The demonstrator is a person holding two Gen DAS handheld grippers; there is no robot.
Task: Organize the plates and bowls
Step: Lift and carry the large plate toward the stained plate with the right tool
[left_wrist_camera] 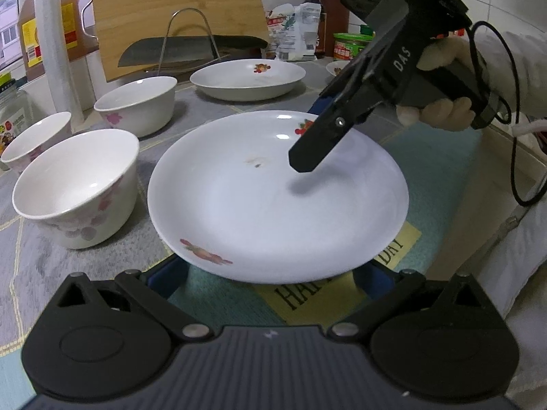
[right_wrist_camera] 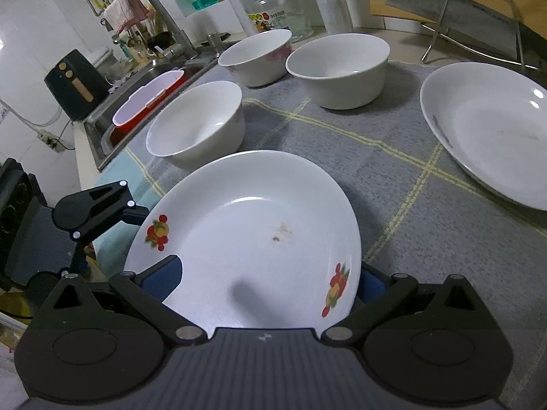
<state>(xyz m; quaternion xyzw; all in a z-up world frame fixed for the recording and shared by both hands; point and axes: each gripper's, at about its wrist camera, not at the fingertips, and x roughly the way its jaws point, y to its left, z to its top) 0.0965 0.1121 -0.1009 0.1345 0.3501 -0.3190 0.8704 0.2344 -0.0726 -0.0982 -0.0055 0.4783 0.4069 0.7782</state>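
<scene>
A white plate with fruit prints (left_wrist_camera: 273, 201) is lifted above the mat between both grippers; it also shows in the right wrist view (right_wrist_camera: 253, 239). My left gripper (left_wrist_camera: 270, 276) has its blue fingers under the plate's near rim, spread wide. My right gripper (left_wrist_camera: 304, 157) reaches over the plate's far rim, one finger above the plate and one below; in its own view (right_wrist_camera: 266, 283) the fingers straddle the rim. A second, larger plate (left_wrist_camera: 248, 77) (right_wrist_camera: 492, 130) lies on the mat. Three white bowls (left_wrist_camera: 77, 184) (left_wrist_camera: 138, 104) (left_wrist_camera: 36, 140) stand at the left.
A grey checked mat (right_wrist_camera: 376, 157) covers the counter. A cleaver on a wire rack (left_wrist_camera: 191, 48), a cutting board (left_wrist_camera: 177, 10), bottles and jars line the back. A sink (right_wrist_camera: 143, 99) with a red tub lies beyond the bowls. The counter edge runs at the right.
</scene>
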